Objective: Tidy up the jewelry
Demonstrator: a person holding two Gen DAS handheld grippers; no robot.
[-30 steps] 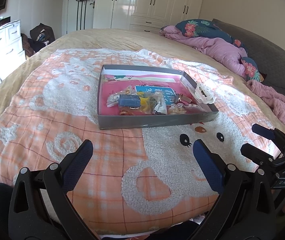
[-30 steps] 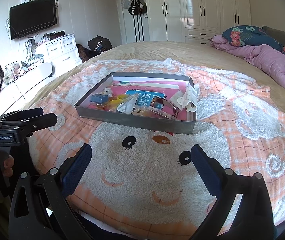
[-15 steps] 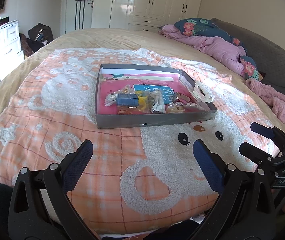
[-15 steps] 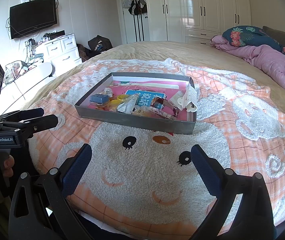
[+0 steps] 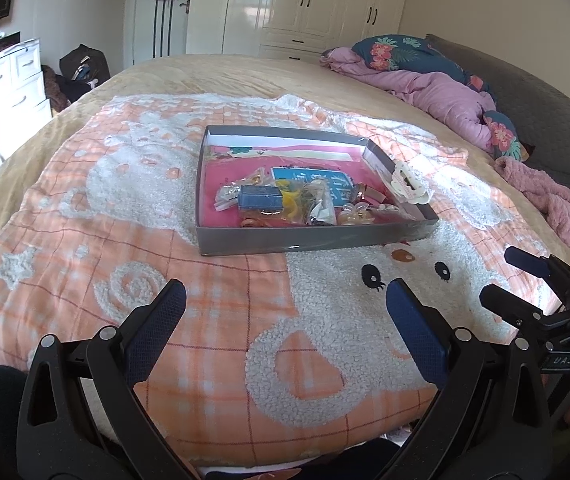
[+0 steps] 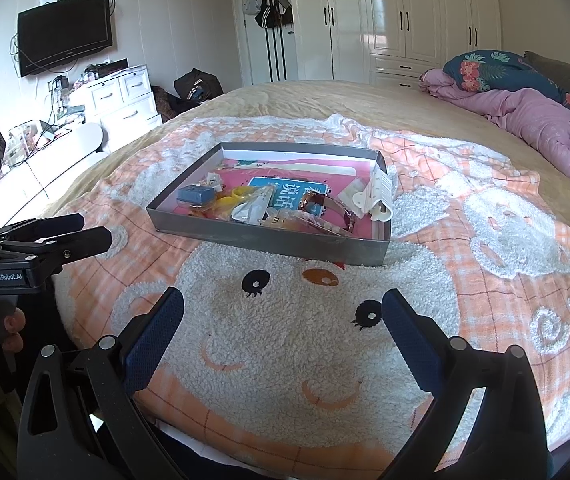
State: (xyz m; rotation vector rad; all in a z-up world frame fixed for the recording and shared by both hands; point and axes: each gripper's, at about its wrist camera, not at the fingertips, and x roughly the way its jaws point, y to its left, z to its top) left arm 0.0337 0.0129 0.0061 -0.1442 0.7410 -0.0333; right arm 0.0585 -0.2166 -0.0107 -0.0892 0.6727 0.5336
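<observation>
A shallow grey box (image 5: 317,236) (image 6: 269,246) with a pink floor lies on the orange-and-white blanket. It holds a jumble of small jewelry: a blue case (image 5: 260,197) (image 6: 196,194), yellow pieces (image 6: 239,193), clear bags and a brown bracelet (image 6: 327,206). A white hair claw (image 5: 407,184) (image 6: 379,196) sits on its right wall. My left gripper (image 5: 283,300) is open and empty, well short of the box. My right gripper (image 6: 283,306) is open and empty too, near the blanket's front.
A pink duvet and floral pillow (image 5: 437,84) lie at the bed's far right. White drawers (image 6: 125,96) and a wall TV (image 6: 65,34) stand left of the bed. White wardrobes (image 6: 405,12) line the far wall.
The left wrist view has shifted slightly, so the box sits a little further left and nearer. The right gripper has barely moved. Both stay open.
</observation>
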